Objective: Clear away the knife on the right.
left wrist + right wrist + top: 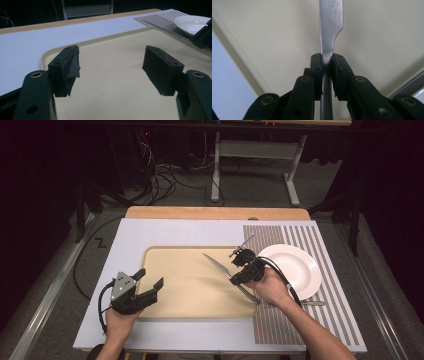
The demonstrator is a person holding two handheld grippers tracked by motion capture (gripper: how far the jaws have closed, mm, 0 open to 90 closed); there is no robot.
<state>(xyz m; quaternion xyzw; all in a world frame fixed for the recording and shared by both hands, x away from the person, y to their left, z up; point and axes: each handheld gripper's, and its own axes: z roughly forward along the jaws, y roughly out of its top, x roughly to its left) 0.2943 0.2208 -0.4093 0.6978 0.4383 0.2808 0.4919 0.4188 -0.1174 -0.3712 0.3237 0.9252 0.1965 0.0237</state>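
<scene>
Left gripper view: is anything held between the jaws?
No, the left gripper has its jaws wide apart with only the bare cream tray showing between them.

Even overhead light brightens the table [150,232] while the surroundings stay dark; all three views are soft and slightly blurred.

In the high view the left tool [149,281] sits at lower left on a straight forearm, its jaws spread wide and aimed right, while the right tool [234,276], centre right, points up-left with jaws pinched nearly together.
</scene>
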